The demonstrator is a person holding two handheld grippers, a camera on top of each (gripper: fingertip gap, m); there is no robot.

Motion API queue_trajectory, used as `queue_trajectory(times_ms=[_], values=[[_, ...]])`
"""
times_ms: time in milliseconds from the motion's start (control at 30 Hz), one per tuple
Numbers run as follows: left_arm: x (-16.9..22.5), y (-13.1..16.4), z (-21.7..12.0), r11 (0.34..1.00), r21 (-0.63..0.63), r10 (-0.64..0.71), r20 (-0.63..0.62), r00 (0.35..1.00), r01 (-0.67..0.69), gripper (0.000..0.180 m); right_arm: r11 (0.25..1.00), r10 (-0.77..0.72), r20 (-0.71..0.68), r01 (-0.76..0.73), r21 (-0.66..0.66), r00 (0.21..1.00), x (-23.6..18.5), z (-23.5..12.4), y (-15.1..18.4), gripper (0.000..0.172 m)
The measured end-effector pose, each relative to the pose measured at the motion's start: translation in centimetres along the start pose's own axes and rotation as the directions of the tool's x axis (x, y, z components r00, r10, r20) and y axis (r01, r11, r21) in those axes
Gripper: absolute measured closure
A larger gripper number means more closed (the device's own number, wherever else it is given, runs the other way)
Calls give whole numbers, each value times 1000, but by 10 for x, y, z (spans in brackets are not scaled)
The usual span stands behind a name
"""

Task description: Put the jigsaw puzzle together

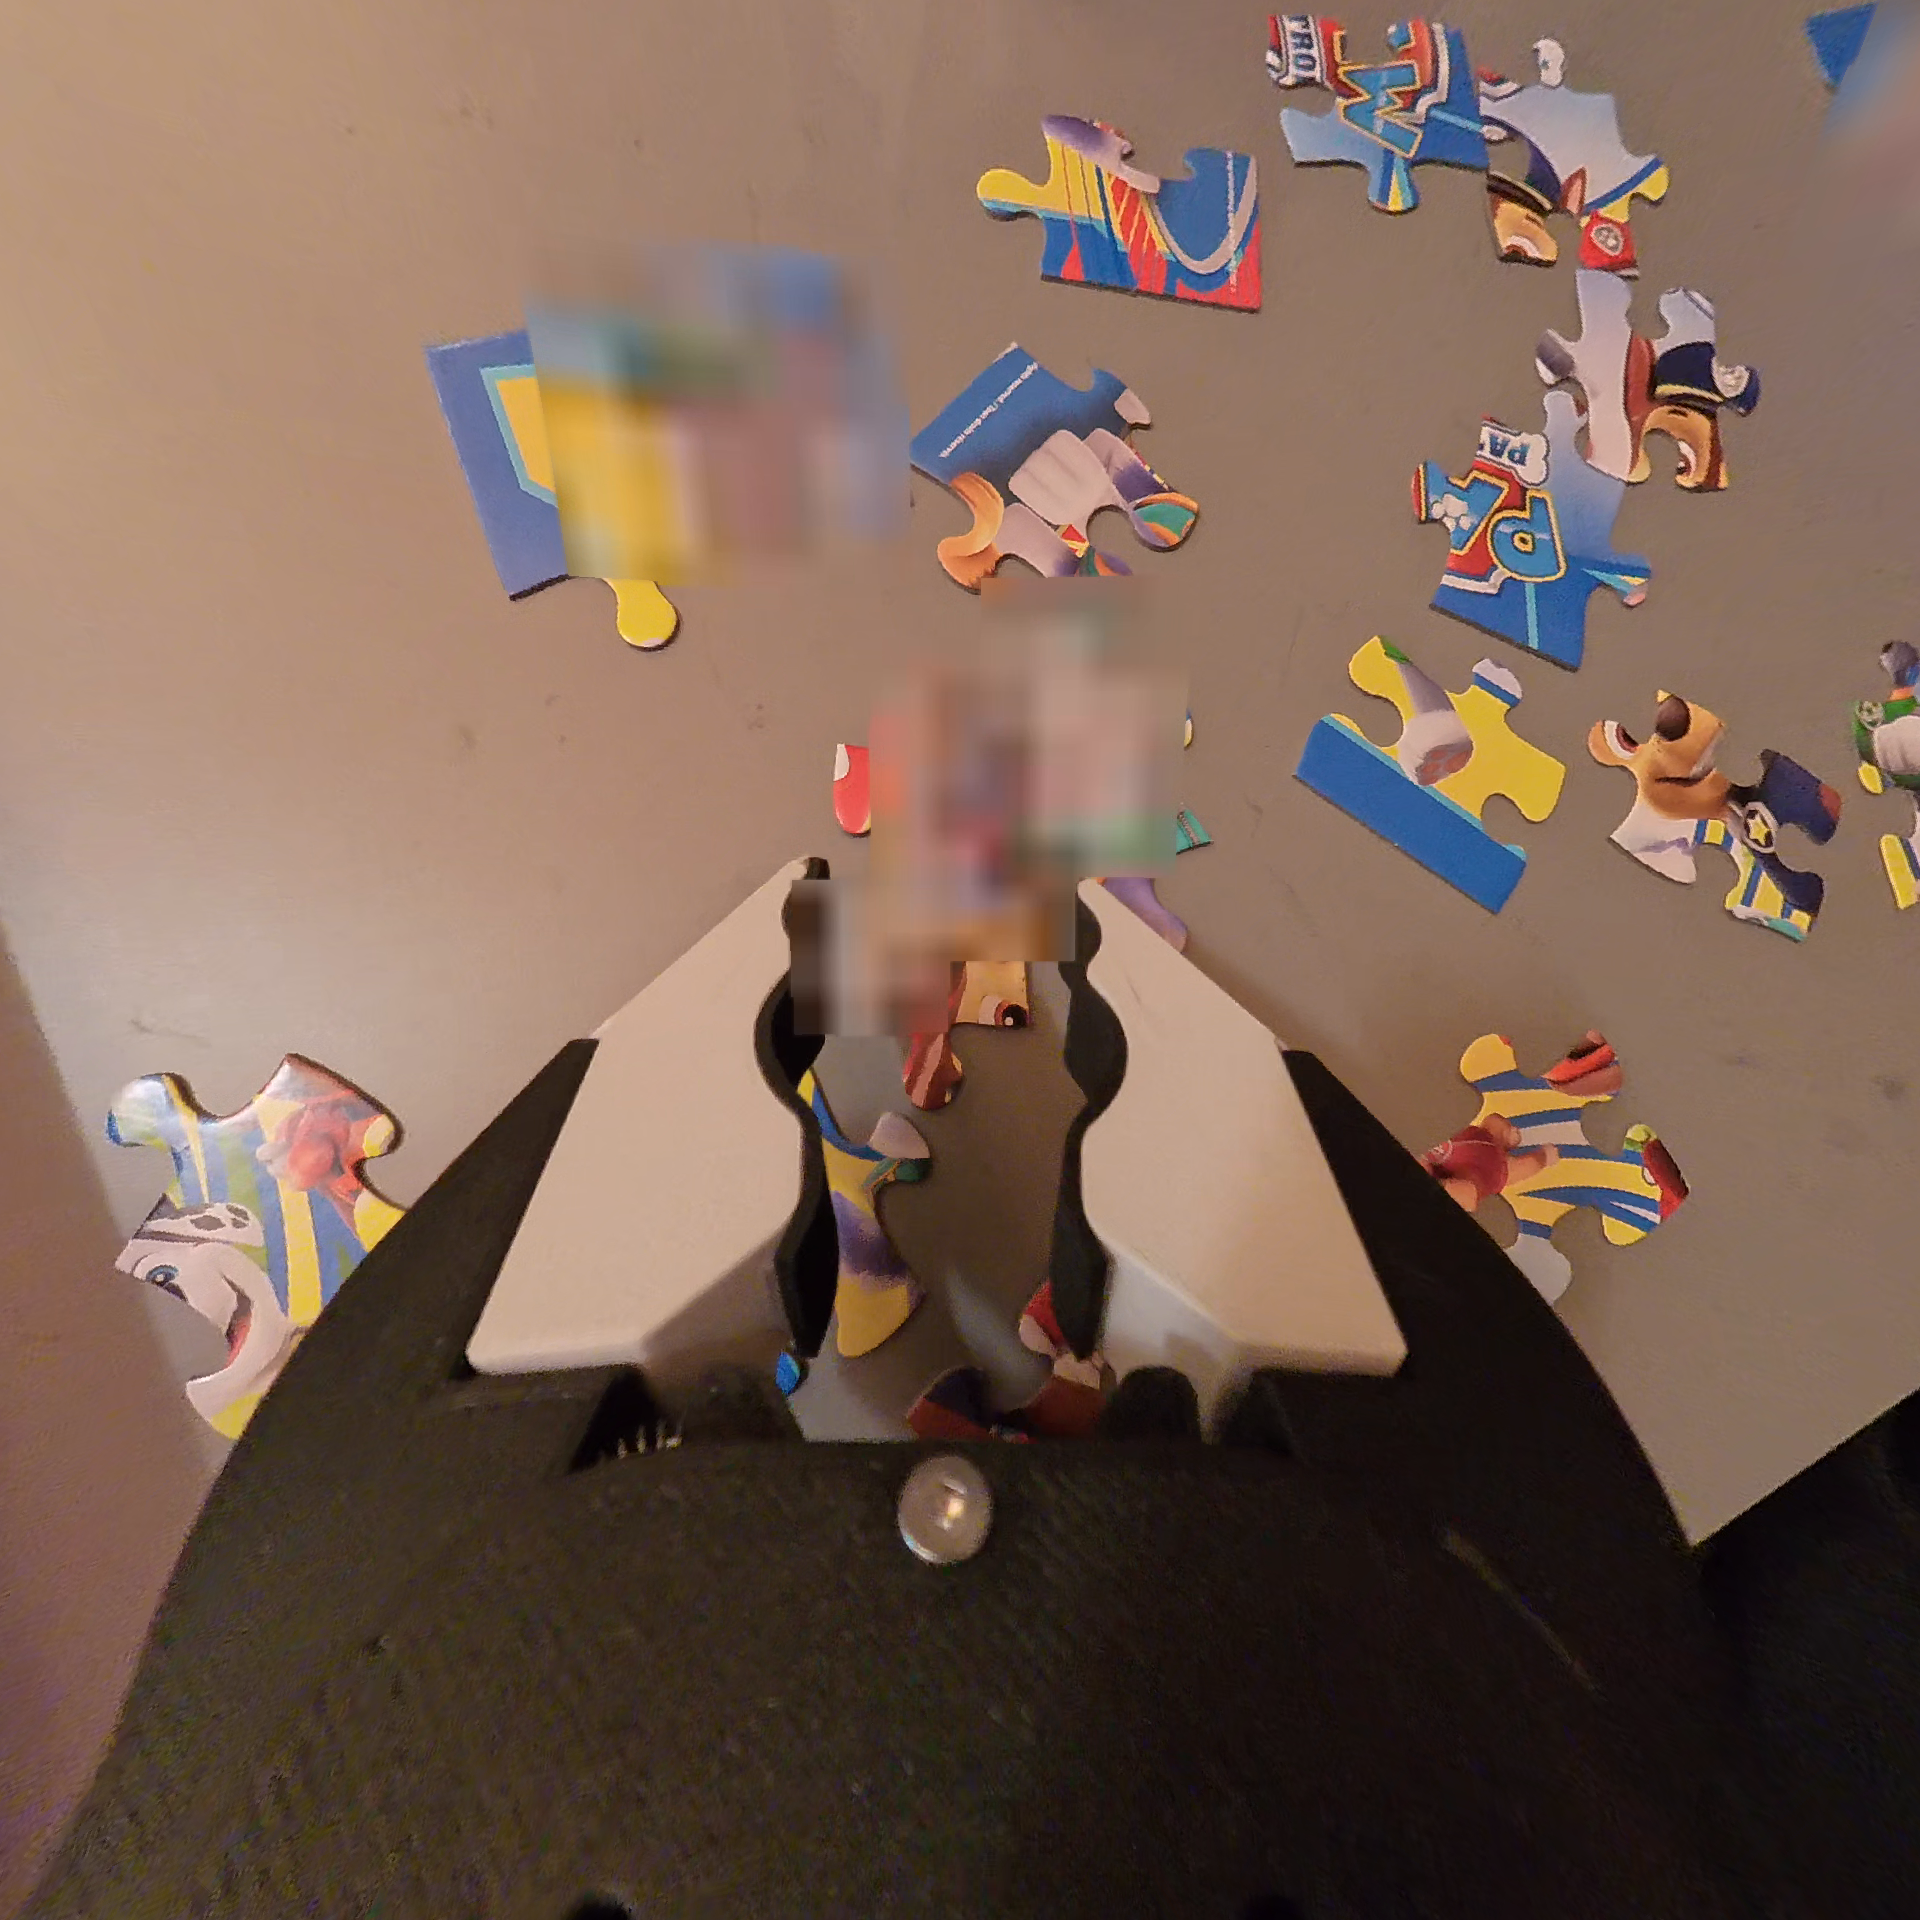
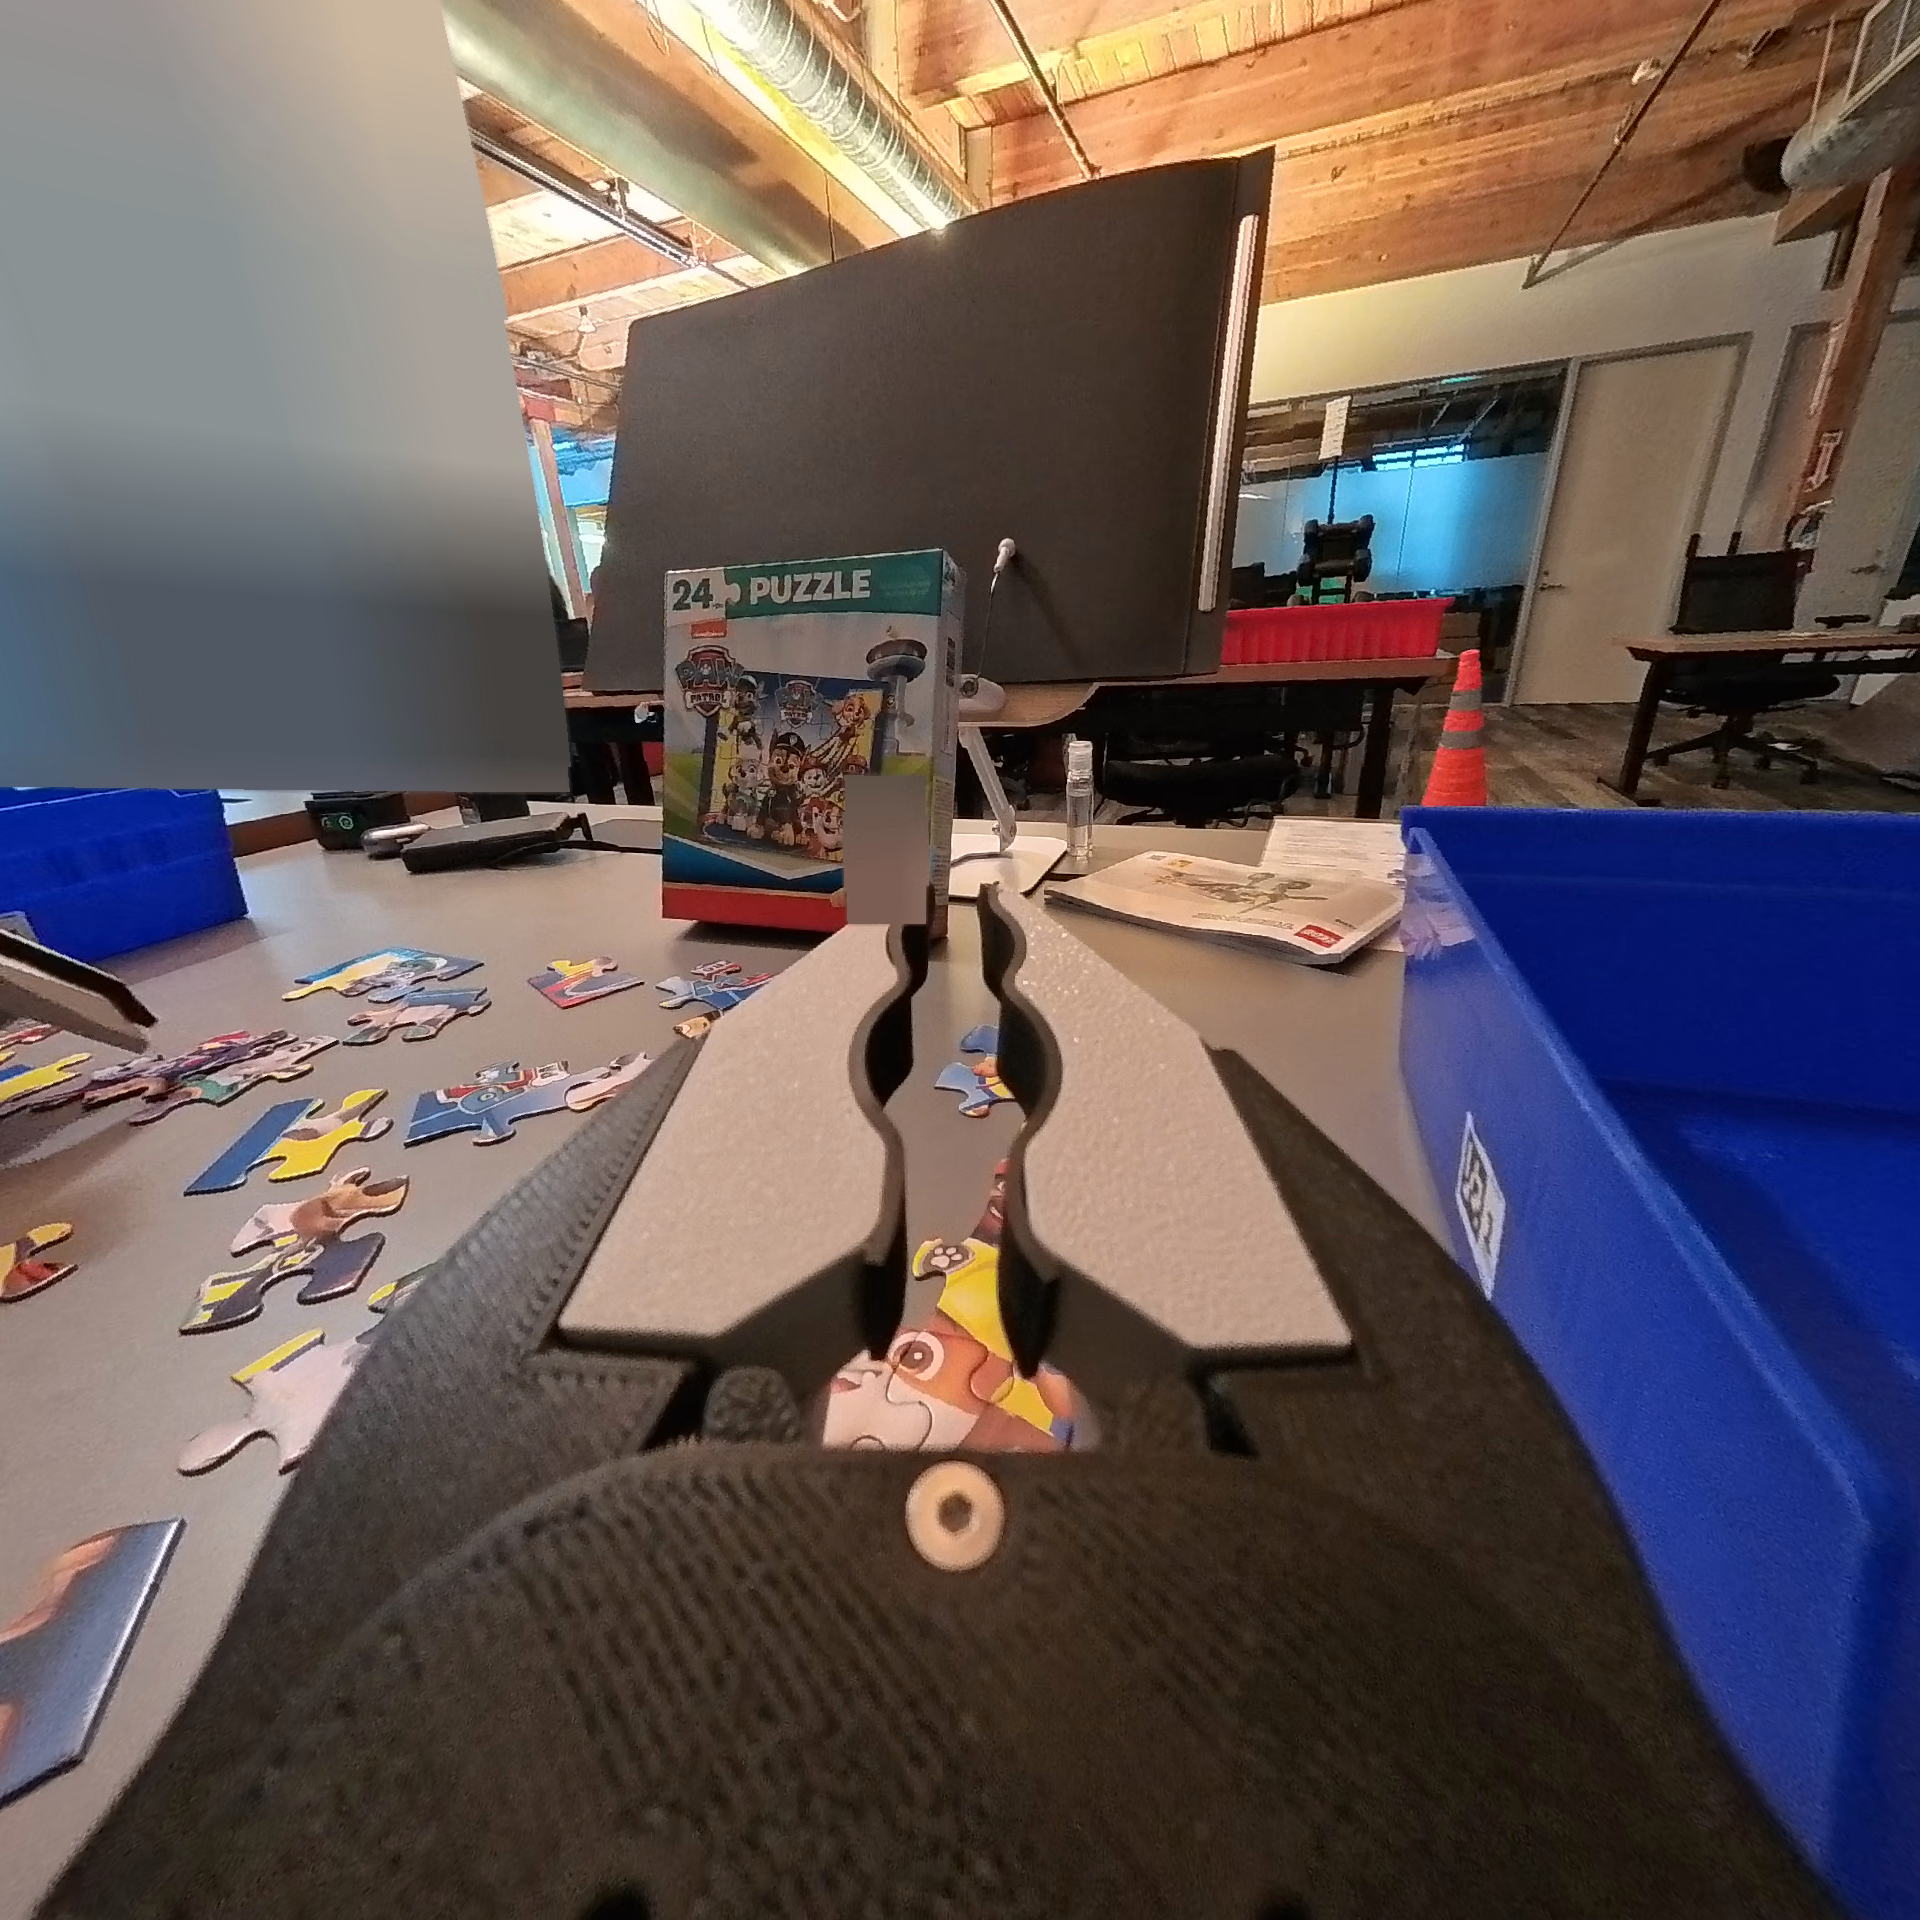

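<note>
While tilted down, left claw (image 1: 940,883) above puzzle pieces (image 1: 1148,213).

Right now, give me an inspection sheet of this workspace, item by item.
Surface: grey table, bare between pieces.
Job's things: loose puzzle pieces scattered face up; puzzle box standing upright.
Clutter: blue bin, booklet, small clear bottle.
Grippers: left gripper open above pieces; right gripper fingers close together, a narrow gap showing, nothing between the tips.
Cables: nothing seen clearly.
Surroundings: dark panel, orange cone, desks and chairs.
</note>
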State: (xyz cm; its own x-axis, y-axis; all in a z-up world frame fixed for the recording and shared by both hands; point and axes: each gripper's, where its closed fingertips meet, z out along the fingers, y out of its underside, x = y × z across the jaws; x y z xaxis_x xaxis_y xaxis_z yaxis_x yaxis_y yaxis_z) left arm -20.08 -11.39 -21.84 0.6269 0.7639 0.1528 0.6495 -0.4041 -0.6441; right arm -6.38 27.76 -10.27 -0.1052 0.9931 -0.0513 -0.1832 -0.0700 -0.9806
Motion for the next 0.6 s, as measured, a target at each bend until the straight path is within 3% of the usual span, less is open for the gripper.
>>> queue_trajectory(times_ms=[200,500,600], values=[[11,3,4,1000,-14,15,-62,998,-16,131,1000,-2,-1,2,-3,1000,0,0,0,165],[6,9,15,999,-40,35,-3,999,-35,131,1000,-1,-2,1,-4,1000,0,1,1,165],[5,9,15,999,-41,34,-3,999,-34,139,1000,1,-2,-1,-4,1000,0,1,0,165]])
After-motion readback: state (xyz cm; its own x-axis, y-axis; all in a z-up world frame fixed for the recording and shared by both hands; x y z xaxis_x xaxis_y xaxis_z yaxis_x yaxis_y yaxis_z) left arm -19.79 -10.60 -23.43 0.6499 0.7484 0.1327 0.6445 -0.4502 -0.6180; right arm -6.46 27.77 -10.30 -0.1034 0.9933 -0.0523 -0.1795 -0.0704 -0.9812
